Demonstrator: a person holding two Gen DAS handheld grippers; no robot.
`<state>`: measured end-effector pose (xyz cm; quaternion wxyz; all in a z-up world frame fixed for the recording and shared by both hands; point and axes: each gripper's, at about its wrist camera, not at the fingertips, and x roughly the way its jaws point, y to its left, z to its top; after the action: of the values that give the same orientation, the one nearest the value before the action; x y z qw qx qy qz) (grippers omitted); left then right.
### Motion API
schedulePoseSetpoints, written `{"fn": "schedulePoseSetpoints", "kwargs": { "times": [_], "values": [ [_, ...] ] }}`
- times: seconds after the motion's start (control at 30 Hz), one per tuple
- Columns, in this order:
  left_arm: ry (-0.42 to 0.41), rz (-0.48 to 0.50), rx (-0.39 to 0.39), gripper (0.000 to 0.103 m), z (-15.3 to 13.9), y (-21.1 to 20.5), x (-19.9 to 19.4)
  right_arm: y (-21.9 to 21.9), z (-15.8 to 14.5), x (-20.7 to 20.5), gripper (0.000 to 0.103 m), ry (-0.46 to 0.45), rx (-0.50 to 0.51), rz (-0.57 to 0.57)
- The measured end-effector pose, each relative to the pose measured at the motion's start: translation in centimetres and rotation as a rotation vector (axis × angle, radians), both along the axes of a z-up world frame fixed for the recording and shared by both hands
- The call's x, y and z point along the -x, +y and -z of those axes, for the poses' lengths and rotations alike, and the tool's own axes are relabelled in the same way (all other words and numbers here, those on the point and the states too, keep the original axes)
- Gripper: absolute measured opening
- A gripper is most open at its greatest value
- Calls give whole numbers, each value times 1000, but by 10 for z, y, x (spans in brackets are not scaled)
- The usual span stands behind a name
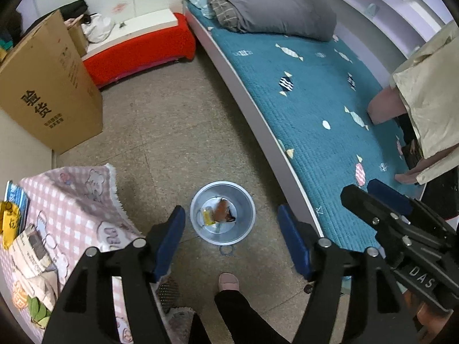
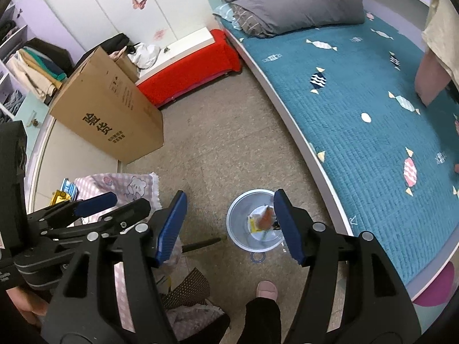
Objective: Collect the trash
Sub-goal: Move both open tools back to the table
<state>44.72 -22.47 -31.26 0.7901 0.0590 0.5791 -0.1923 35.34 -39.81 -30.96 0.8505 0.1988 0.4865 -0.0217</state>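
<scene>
Both pairs of jaws stand open with nothing between them: the left gripper (image 1: pixel 231 230) hangs over the metal bin (image 1: pixel 223 212) on the floor (image 1: pixel 172 132), and the right gripper (image 2: pixel 229 225) hangs just beside it, its right-hand pad overlapping the bin's rim in its own view. The collected trash, an orange wrapper (image 1: pixel 223 210) and a yellow-and-white packet (image 1: pixel 208 215), lies in the bottom of the bin, which stands near the long edge of the bed (image 1: pixel 330 109). More litter seems to wait on the pink checked cloth (image 1: pixel 71 197) on the tabletop: a printed paper packet (image 1: pixel 31 255) and a yellow wrapper (image 1: pixel 10 223) near the cloth's far-left edge. From here the likeliest slip, I judge, is a snag: thin packets lying flat on soft cloth invite the pads to pinch the fabric too and drag it, with everything on it, off the edge. A carried wrapper released off-centre could miss the small bin and land on the floor. The two grippers are close together, so they could knock each other when swinging, and the person's slippered foot (image 1: pixel 228 282) stands near enough to tip the bin. Count: two grippers, one bin, two pieces visible inside it, at least two pieces on the cloth, one small ring (image 1: pixel 226 250) on the floor against the bin, one cardboard box (image 1: pixel 48 86).
</scene>
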Motion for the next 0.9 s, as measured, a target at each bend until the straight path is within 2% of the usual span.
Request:
{"fn": "schedulePoseSetpoints", "kwargs": {
  "times": [0.13, 0.33, 0.57, 0.63, 0.77, 0.9],
  "values": [
    [-12, -48, 2, 67, -7, 31, 4, 29, -3, -4, 62, -5, -1, -44],
    [-41, -159, 8, 67, -20, 107, 17, 95, -9, -10, 63, -16, -2, -148],
    [-79, -306, -1, 67, -35, 232, 43, 205, -12, -10, 63, -22, -15, -297],
    [-81, -329, -18, 67, -33, 261, 50, 244, -10, -6, 64, -19, -23, -341],
    [-56, -367, -63, 67, -20, 326, 68, 296, -2, 0, 64, -2, -36, -390],
    [-24, -352, -88, 67, -4, 374, 85, 347, 10, 11, 64, 19, -46, -417]
  ]
}}
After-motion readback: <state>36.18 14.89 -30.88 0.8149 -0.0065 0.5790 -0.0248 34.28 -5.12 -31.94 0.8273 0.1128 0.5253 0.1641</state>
